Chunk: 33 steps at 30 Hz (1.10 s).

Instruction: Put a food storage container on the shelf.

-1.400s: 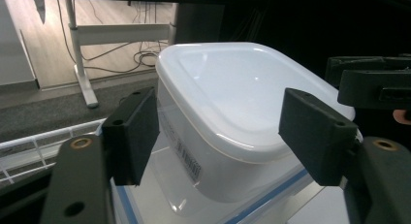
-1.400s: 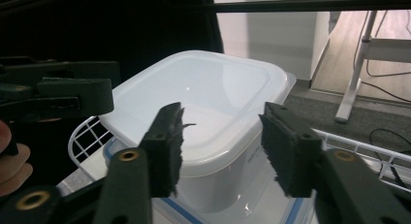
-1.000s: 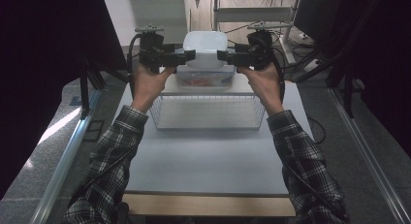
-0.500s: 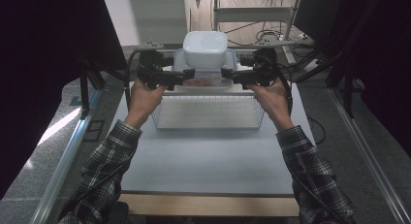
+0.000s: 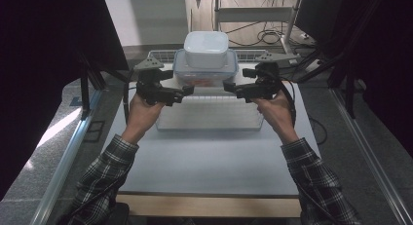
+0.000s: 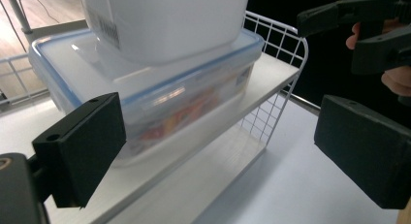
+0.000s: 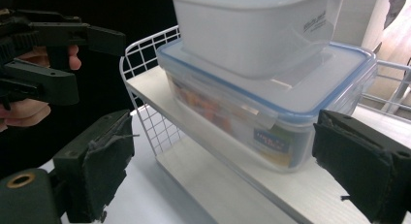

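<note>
Left gripper: a hand in a checked sleeve is holding it at the left side of the wire rack; its jaws are standing wide open and are gripping nothing.
Right gripper: the other hand is holding it at the right side of the rack, facing the left one; its jaws are also standing wide open, with nothing between them.
Wire rack: a white two-level shelf is standing on the grey table, between the two grippers.
Clear box: it is sitting on the upper shelf of the rack; it has a blue-edged lid, and something orange and red is showing through its wall.
White container: it is resting on top of the lid of the clear box.
Left gripper view: the clear box is lying near the left jaw, not touching it.
Right gripper view: the clear box is lying just beside the right jaw; I cannot tell if they are touching.
</note>
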Each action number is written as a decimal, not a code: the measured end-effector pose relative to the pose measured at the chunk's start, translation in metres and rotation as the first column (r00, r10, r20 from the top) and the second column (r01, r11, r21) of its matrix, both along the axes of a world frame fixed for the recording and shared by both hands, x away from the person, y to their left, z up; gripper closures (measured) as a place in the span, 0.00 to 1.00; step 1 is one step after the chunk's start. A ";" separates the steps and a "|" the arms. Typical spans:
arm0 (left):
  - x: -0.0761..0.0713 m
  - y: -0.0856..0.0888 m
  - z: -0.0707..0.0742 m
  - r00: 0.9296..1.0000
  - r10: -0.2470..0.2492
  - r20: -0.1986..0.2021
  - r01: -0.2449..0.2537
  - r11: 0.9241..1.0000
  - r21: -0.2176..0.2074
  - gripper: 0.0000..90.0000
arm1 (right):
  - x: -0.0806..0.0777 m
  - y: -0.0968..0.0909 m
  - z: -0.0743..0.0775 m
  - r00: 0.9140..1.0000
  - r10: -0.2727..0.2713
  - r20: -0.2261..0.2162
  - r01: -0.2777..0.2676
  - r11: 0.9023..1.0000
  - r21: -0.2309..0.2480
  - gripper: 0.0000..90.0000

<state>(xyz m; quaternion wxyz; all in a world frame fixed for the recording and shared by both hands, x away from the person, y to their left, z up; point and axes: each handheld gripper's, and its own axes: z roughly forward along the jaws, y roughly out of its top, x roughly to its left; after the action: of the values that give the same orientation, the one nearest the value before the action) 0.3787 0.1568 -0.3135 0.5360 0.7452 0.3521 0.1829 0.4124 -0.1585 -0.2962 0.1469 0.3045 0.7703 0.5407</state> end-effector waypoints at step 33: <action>-0.045 0.007 -0.054 0.999 -0.040 0.028 0.038 0.998 0.057 0.06 | -0.038 -0.009 -0.047 0.998 0.054 0.031 -0.051 0.995 -0.090 0.05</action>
<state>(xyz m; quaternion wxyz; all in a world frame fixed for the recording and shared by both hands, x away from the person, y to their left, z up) 0.3334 0.1636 -0.3674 0.5234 0.7638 0.3245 0.1931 0.3741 -0.1676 -0.3431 0.1590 0.2685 0.7988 0.5143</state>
